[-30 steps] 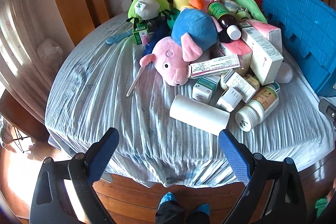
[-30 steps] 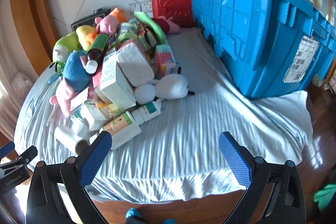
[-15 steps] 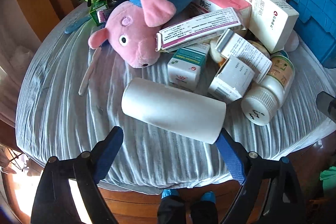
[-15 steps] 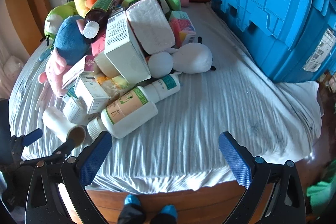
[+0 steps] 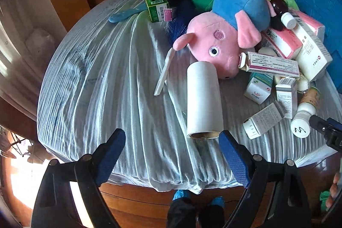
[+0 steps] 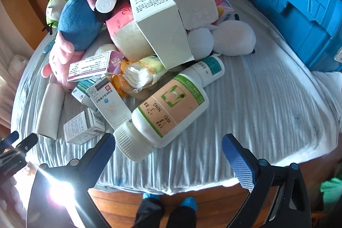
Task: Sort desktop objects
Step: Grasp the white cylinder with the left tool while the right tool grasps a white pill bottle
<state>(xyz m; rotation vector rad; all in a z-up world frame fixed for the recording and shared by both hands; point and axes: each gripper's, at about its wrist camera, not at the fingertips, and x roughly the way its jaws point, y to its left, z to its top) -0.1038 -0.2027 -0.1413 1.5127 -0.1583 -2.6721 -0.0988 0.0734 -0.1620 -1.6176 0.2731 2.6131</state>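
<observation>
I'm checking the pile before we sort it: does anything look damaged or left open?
Yes. The long pink-edged medicine box resting beside the pig plush's snout has its end flap hanging open; the right wrist view shows that flap creased. Nothing looks spilled.

The left half of the surface (image 5: 89, 82) lies bare — open passage from the near edge up to the comb (image 5: 124, 14). A roll (image 5: 203, 99) lies lengthwise at the pile's left edge, a pig toy (image 5: 222, 40) behind it. On the right, open cloth runs between the big bottle (image 6: 171, 108) and the blue crate (image 6: 299, 3) — boxes and toys are heaped between the two openings.
</observation>
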